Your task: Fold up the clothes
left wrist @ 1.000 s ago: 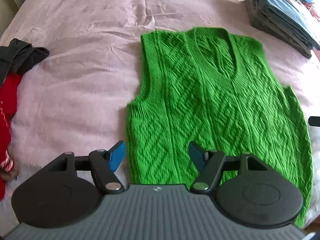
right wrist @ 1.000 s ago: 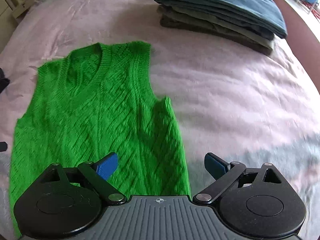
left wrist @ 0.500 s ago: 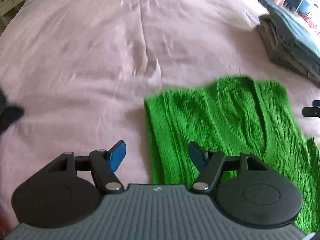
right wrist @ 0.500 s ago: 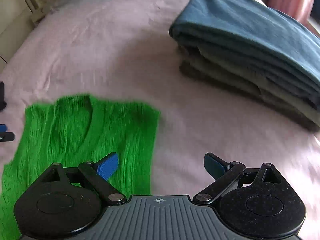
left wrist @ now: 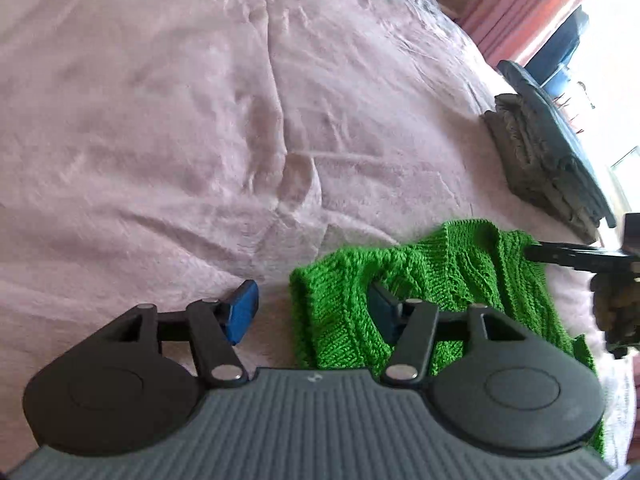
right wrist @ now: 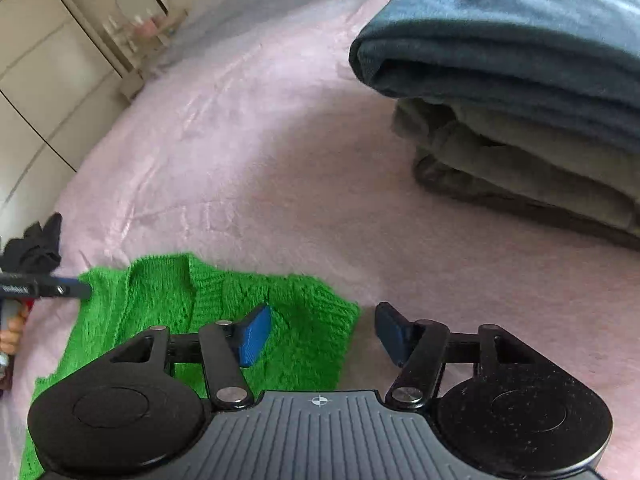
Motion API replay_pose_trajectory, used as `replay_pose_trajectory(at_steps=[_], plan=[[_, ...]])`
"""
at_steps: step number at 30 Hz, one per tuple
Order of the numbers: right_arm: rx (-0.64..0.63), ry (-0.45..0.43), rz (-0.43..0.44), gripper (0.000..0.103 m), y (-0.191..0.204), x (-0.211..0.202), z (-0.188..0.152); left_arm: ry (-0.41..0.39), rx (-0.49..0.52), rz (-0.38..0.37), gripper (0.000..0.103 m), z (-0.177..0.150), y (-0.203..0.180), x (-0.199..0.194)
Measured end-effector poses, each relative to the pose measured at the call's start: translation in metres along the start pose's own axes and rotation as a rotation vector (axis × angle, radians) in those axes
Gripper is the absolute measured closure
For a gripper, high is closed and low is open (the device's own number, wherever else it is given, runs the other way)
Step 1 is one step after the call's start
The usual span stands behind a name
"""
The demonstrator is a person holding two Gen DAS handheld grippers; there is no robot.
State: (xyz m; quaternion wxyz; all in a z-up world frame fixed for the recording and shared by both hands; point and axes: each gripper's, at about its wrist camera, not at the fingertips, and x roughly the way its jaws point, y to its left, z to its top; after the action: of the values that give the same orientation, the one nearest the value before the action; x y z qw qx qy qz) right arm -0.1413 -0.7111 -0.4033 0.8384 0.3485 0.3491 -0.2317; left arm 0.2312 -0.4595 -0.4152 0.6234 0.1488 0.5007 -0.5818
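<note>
A bright green knitted vest (left wrist: 460, 280) lies flat on the pink bedspread (left wrist: 180, 140), neckline toward the far side. My left gripper (left wrist: 310, 312) is open and low over the vest's left shoulder, which sits between the blue pads. My right gripper (right wrist: 323, 334) is open too, and the vest's (right wrist: 160, 304) right shoulder corner lies between its fingers. Each view catches the other gripper at its edge: the right gripper (left wrist: 580, 258) with a hand behind it, and the left gripper (right wrist: 44, 290).
A stack of folded clothes (right wrist: 520, 100), blue-grey on top, stands on the bed to the right of the vest; the stack of folded clothes (left wrist: 552, 160) also shows in the left wrist view. A dark garment (right wrist: 36, 248) lies at the left. Pale cabinets (right wrist: 48, 80) stand beyond the bed.
Both grippers have travelled up the vest from its hem to its shoulders and come down close to the bed. Both stay open.
</note>
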Motion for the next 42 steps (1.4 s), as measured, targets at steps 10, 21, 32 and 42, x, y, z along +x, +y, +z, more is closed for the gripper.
replay_pose_trajectory(at_steps=[10, 21, 32, 42], plan=[[-0.037, -0.204, 0.037, 0.095, 0.011, -0.062, -0.015, -0.218, 0.081, -0.093, 0.097, -0.021, -0.020, -0.043], [-0.180, -0.483, 0.095, 0.096, 0.036, -0.184, -0.105, -0.498, 0.251, -0.172, 0.097, -0.128, -0.079, -0.174], [-0.205, -0.287, -0.070, 0.079, 0.042, -0.264, -0.300, -0.326, 0.114, -0.154, 0.091, -0.382, -0.106, -0.250], [0.265, -0.388, 0.055, 0.014, 0.044, -0.292, -0.330, -0.361, -0.174, -0.090, 0.061, -0.436, -0.140, -0.283]])
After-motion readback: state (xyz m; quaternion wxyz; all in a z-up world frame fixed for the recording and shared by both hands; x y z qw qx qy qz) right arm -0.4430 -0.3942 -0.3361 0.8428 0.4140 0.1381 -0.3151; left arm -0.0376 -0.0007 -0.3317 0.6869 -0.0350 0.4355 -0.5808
